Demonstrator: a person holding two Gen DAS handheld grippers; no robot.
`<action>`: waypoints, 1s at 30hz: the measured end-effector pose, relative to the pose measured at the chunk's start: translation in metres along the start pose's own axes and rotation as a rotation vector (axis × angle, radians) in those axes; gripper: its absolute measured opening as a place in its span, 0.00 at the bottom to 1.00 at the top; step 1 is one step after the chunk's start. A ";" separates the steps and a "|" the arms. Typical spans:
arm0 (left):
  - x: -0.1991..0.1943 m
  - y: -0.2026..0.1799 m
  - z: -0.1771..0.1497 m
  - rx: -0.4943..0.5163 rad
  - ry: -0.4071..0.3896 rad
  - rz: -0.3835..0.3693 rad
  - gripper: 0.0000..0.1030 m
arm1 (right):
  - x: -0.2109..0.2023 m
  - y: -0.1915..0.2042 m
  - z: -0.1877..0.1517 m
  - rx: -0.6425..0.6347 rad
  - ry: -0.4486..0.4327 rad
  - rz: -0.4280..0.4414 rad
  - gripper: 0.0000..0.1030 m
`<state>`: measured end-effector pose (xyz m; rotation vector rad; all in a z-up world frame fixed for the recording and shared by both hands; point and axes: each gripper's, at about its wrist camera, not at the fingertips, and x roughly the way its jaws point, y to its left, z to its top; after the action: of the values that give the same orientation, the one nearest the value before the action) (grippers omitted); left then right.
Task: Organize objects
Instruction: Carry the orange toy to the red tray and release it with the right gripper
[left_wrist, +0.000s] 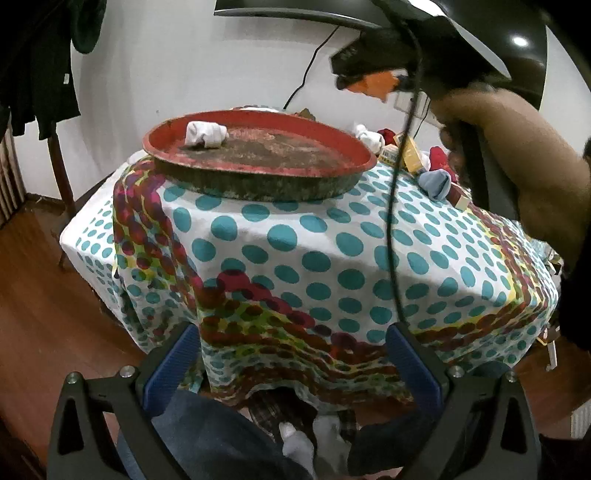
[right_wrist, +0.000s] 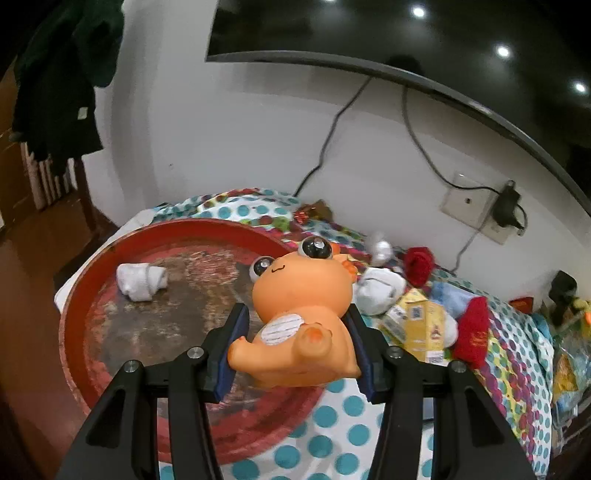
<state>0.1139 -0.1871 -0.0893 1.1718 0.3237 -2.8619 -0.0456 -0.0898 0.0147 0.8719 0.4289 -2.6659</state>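
The table (left_wrist: 332, 258) under its dotted cloth takes up most of what I see, and on its left end sits the big red tray (right_wrist: 85, 295), worn bare in the middle. That tray looks to me like the place where things are meant to be gathered. So far only one rolled white sock (right_wrist: 140, 280) lies in it, toward the far left of the tray floor. I judge the job barely started.

Most of the work sits to the right of the tray, on the cloth near the wall: a heap with another white sock bundle (right_wrist: 380, 291), a yellow carton (right_wrist: 417, 325), two red pieces (right_wrist: 472, 332) that look like socks, and something light blue (right_wrist: 450, 295) tucked among them. None of these touches the tray.

My right tongs (right_wrist: 295, 343) are clamped on the orange toy frog (right_wrist: 299, 306), the blue pads pressing its body from both sides. It hangs in the air over the near right part of the tray, above the rim, not yet set down.

My left tongs (left_wrist: 291, 362) stand wide apart with nothing between them, held low before the table's near edge, well short of anything.
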 end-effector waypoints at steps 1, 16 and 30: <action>0.000 0.000 0.000 -0.003 0.002 -0.001 1.00 | 0.001 0.005 0.001 -0.011 0.003 0.005 0.48; 0.001 0.010 0.001 -0.032 0.004 -0.002 1.00 | 0.026 0.055 0.021 -0.105 0.022 0.067 0.48; 0.003 0.021 0.007 -0.066 0.012 -0.005 1.00 | 0.052 0.083 0.047 -0.187 0.023 0.068 0.49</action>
<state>0.1098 -0.2093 -0.0905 1.1784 0.4189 -2.8257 -0.0791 -0.1923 0.0043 0.8446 0.6304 -2.5078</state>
